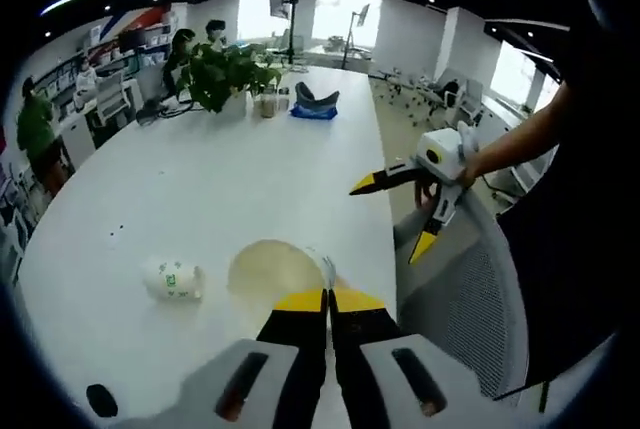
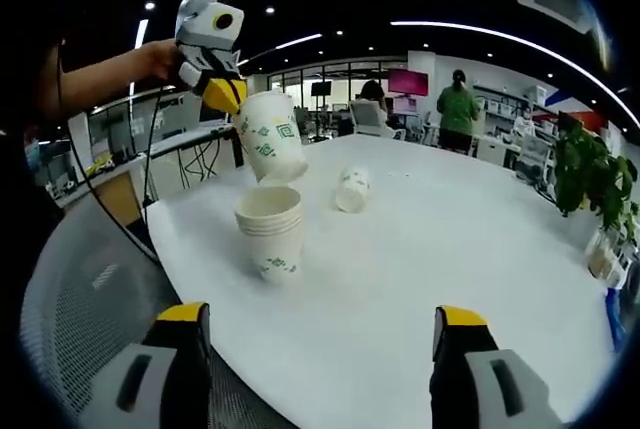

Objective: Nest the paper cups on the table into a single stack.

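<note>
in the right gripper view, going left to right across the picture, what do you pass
left gripper holding a paper cup → stack of cups standing on the white table → lying cup → person in green → potted plant

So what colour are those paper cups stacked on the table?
White with a small green pattern, clearest on the stack of cups in the right gripper view.
</note>
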Available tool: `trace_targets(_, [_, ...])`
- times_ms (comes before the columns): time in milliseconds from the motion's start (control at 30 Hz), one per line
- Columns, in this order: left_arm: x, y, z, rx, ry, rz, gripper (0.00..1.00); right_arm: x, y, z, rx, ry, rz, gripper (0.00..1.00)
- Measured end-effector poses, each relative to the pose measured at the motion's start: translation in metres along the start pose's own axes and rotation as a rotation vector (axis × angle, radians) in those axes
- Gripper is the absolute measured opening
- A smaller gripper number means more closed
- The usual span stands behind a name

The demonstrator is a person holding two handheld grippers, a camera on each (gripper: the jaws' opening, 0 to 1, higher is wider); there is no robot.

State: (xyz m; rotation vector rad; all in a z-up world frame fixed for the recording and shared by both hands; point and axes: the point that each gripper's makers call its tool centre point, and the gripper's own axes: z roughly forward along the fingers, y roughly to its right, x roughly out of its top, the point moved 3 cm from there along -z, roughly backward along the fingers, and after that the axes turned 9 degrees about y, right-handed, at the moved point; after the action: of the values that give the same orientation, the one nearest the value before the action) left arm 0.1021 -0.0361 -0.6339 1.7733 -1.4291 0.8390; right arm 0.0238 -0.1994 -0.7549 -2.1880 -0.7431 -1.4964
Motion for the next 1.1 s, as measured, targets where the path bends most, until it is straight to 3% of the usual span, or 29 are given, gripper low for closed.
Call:
trace_targets(500, [-0.013,0.01,0.011,-0.021,-0.089,0.06,0.0,-0.003,0.002,0.0,-0.001,-0.014,0.0,0.91])
trace_targets(733, [-0.021,0.0,0.012,-0.021,-0.125,0.104,0.0,-0.003,0.002,0.0,-0.001,-0.019,0.001,0.9])
trace_targets(1100, [-0.034,0.005,0.032,-0.054,-0.19,0.155,0.0,-0.003,0.0,0.0,-0.007,-0.029,0.002,0.89])
